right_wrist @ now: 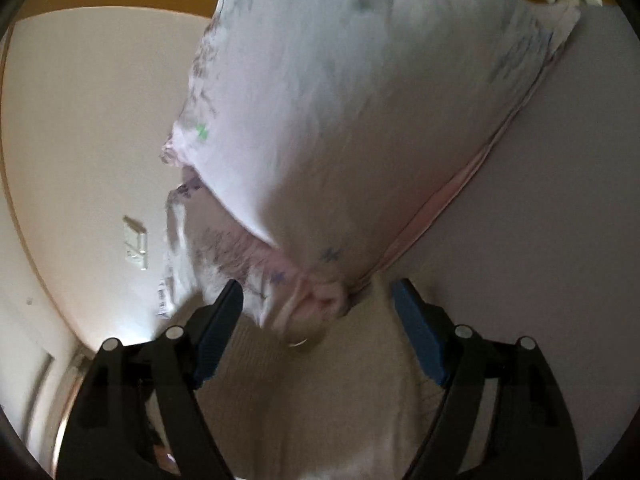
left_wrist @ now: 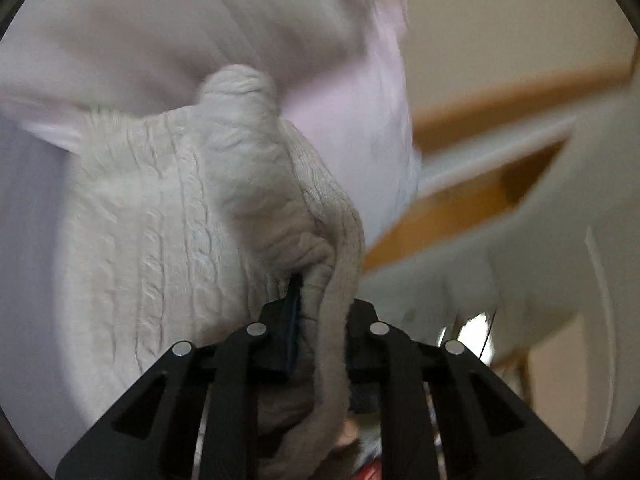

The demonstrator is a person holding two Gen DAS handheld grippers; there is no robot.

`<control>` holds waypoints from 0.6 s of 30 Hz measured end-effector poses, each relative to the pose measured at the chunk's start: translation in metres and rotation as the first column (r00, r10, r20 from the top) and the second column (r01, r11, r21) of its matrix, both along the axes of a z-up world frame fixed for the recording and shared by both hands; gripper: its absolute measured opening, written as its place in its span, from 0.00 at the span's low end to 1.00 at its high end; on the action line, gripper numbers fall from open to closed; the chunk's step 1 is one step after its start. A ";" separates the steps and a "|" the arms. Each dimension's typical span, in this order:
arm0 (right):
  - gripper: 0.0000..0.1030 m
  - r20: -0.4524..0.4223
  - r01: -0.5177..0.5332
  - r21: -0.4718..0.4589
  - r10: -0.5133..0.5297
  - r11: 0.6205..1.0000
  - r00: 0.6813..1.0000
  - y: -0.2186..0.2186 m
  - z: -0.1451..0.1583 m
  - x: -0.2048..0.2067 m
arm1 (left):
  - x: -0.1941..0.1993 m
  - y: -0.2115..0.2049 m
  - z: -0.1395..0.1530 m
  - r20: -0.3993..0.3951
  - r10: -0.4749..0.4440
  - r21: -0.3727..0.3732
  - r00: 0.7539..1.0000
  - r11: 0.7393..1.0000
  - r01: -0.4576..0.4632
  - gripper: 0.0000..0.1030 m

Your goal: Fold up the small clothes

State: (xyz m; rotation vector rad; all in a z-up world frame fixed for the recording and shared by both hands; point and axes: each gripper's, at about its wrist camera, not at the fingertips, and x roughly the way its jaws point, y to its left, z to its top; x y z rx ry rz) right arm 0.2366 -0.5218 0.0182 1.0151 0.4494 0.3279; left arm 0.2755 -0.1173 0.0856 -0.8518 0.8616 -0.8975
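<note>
In the left wrist view my left gripper (left_wrist: 316, 300) is shut on a cream cable-knit garment (left_wrist: 172, 216); its fabric bunches up between the fingers and hangs over the left half of the view. In the right wrist view my right gripper (right_wrist: 318, 300) is open, its blue pads (right_wrist: 416, 328) wide apart. The cream knit (right_wrist: 320, 400) lies under and between the fingers. A pale pink floral pillow (right_wrist: 340, 120) sits just ahead of the fingertips, its corner reaching between them.
The pink pillow (left_wrist: 360, 112) and a pale lilac sheet (left_wrist: 120, 32) lie behind the knit in the left wrist view. Wooden trim (left_wrist: 460, 208) and cream walls show on the right. A wall switch (right_wrist: 136, 244) shows on the cream wall in the right wrist view.
</note>
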 end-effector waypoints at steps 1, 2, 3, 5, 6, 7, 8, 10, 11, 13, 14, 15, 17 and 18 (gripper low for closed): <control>0.76 -0.023 0.013 -0.025 -0.014 1.000 1.000 -0.005 -0.001 0.000 | 0.004 -0.035 -0.006 -0.002 -0.060 0.057 0.998 0.997 0.060 0.17; 0.76 -0.042 0.020 -0.036 -0.022 0.999 0.999 -0.008 -0.003 0.001 | 0.007 -0.073 -0.014 -0.007 -0.128 0.142 0.992 0.982 0.128 0.17; 0.77 -0.072 0.028 -0.036 -0.031 0.999 0.997 -0.013 -0.007 0.002 | 0.008 -0.097 -0.020 -0.016 -0.175 0.192 0.984 0.966 0.175 0.17; 0.80 -0.119 0.017 0.000 -0.017 1.000 0.993 -0.020 -0.015 0.005 | 0.003 -0.110 -0.025 -0.010 -0.238 0.153 0.971 0.960 0.237 0.17; 0.81 -0.142 0.001 0.025 0.002 1.000 0.990 -0.022 -0.018 0.008 | -0.004 -0.099 -0.019 0.026 -0.238 0.117 0.971 0.965 0.233 0.17; 0.82 -0.159 -0.018 0.033 0.023 0.999 0.987 -0.022 -0.020 0.010 | -0.007 -0.089 -0.014 0.051 -0.219 0.117 0.974 0.970 0.212 0.17; 0.83 -0.172 -0.048 0.030 0.053 0.998 0.984 -0.020 -0.020 0.014 | -0.013 -0.067 -0.006 0.096 -0.166 0.129 0.981 0.980 0.153 0.21; 0.83 -0.210 -0.104 -0.007 0.101 0.995 0.973 -0.012 -0.019 0.019 | -0.018 -0.031 -0.002 0.127 -0.038 0.214 0.991 0.977 0.010 0.36; 0.83 -0.235 -0.132 -0.029 0.122 0.991 0.964 -0.007 -0.020 0.023 | -0.021 -0.009 -0.005 0.127 0.048 0.302 0.991 0.950 -0.085 0.45; 0.83 -0.278 -0.176 -0.033 0.161 0.984 0.947 0.001 -0.024 0.030 | -0.021 0.015 -0.017 0.102 0.123 0.420 0.987 0.894 -0.154 0.47; 0.83 -0.300 -0.197 -0.029 0.179 0.980 0.937 0.004 -0.028 0.034 | -0.018 0.025 -0.031 0.053 0.151 0.465 0.987 0.871 -0.158 0.47; 0.83 -0.312 -0.212 -0.029 0.193 0.977 0.930 0.006 -0.032 0.035 | -0.016 0.030 -0.044 0.005 0.166 0.490 0.986 0.859 -0.147 0.47; 0.82 -0.328 -0.237 -0.069 0.202 0.969 0.923 0.014 -0.034 0.036 | -0.010 0.031 -0.062 -0.049 0.188 0.533 0.981 0.836 -0.133 0.47; 0.82 -0.332 -0.256 -0.092 0.212 0.962 0.919 0.019 -0.034 0.037 | -0.010 0.030 -0.069 -0.060 0.190 0.544 0.980 0.829 -0.128 0.48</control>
